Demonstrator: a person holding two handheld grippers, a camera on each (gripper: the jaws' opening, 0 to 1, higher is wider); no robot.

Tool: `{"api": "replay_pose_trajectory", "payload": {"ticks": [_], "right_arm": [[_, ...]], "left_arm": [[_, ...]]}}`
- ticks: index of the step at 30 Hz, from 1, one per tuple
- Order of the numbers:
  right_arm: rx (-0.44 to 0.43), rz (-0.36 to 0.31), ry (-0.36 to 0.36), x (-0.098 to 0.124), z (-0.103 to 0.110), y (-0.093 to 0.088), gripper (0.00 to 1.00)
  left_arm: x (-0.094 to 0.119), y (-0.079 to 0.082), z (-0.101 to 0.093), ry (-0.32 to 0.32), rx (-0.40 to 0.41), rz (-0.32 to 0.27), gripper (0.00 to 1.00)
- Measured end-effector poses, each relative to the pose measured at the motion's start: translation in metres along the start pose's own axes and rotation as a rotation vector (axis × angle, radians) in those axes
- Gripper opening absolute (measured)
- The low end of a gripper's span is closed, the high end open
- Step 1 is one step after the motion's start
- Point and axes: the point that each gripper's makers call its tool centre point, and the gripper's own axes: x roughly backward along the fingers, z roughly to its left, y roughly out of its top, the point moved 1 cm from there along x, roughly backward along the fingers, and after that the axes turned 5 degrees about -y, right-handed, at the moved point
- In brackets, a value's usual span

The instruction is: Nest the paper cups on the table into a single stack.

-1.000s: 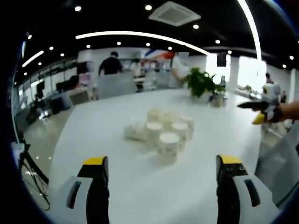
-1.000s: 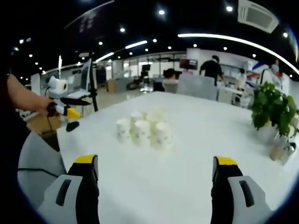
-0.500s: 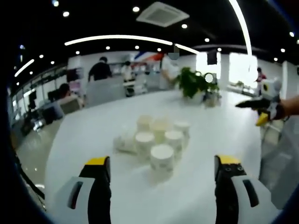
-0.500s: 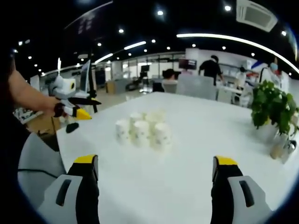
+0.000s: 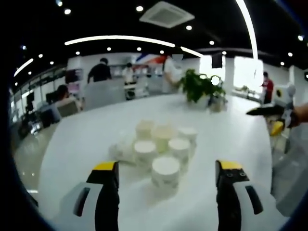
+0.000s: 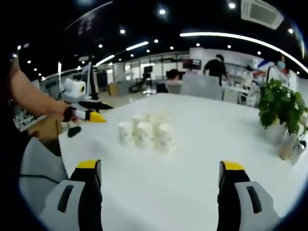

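The paper cups [image 5: 161, 147] stand in a tight cluster mid-surface [image 6: 202, 159], rims touching or nearly so. Left claw [image 5: 166, 192] and right claw [image 6: 159, 190] are both spread and hold nothing. Risk: a wide claw entering the cluster may topple neighbouring cups. The left gripper view shows one cup [image 5: 120, 151] apparently lying on its side; the right gripper view instead shows a dark object [image 6: 74, 131] at the surface edge.

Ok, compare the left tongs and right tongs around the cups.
The left tongs are closer to the white paper cups than the right tongs. The left tongs face the green potted plant beyond the cups; the right tongs have it off to one side. Both are open, empty, aimed at the cups.
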Motion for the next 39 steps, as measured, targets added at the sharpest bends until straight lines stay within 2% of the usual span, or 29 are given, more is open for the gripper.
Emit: {"api": "replay_pose_trajectory", "payload": {"ticks": [9,13,19,21,23,28,33,39], "right_arm": [[-0.007,0.003,0.007,-0.008,0.004,-0.003,1.0],[-0.015,0.0,0.009,-0.01,0.003,-0.002,1.0],[-0.018,0.006,0.008,-0.011,0.002,-0.002,1.0],[-0.018,0.011,0.009,-0.011,0.002,-0.003,1.0],[-0.019,0.013,0.008,-0.011,0.001,-0.003,1.0],[-0.025,0.02,0.006,-0.01,-0.001,-0.007,1.0],[-0.031,0.026,0.008,-0.01,-0.001,-0.009,1.0],[-0.032,0.025,0.01,-0.012,-0.001,-0.009,1.0]], "left_arm": [[-0.023,-0.009,0.0,-0.033,-0.012,0.032,0.74],[-0.034,-0.021,0.005,-0.03,-0.037,0.069,0.61],[-0.051,-0.029,0.006,-0.048,-0.031,0.088,0.57],[-0.055,-0.032,0.006,-0.05,-0.026,0.094,0.53],[-0.059,-0.036,0.006,-0.047,-0.04,0.106,0.49],[-0.065,-0.041,0.005,-0.051,-0.04,0.121,0.48],[-0.068,-0.045,0.007,-0.045,-0.044,0.137,0.36],[-0.066,-0.045,0.009,-0.038,-0.05,0.136,0.36]]}}
